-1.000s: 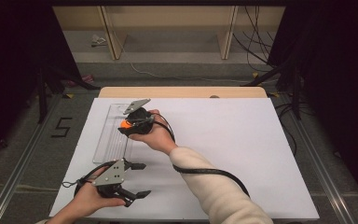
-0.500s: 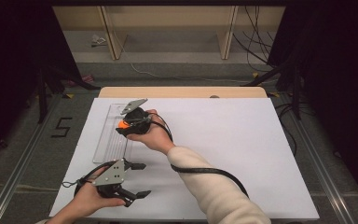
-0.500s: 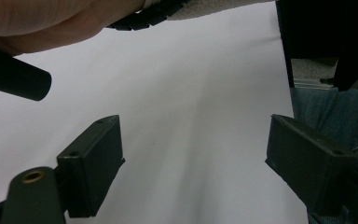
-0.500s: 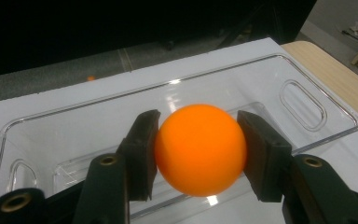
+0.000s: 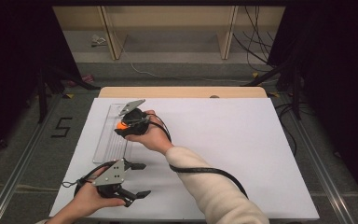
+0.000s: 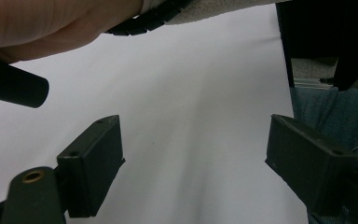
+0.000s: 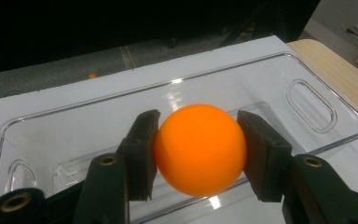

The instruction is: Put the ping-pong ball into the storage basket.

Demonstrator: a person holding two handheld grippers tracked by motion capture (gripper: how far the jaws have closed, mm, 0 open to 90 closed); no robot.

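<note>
An orange ball (image 7: 199, 148) sits clamped between the two black pads of my right gripper (image 7: 198, 154), held just above a clear plastic tray (image 7: 307, 100). From the high view the right gripper (image 5: 126, 125) hovers over the tray (image 5: 107, 140) at the table's left, the orange ball (image 5: 120, 125) showing at its tip. My left gripper (image 5: 140, 179) rests near the front left edge of the white table (image 5: 223, 140), its jaws wide apart with nothing between them. In the left gripper view the left gripper (image 6: 191, 154) points across bare white tabletop, with a hand (image 6: 60, 23) at the top.
The clear tray has oval handle slots (image 7: 310, 103) at its ends. A black cable (image 5: 205, 171) trails from the right gripper along the sleeve. Wooden table edge (image 5: 182, 92) runs behind the white sheet. Dark stands and cables surround the table.
</note>
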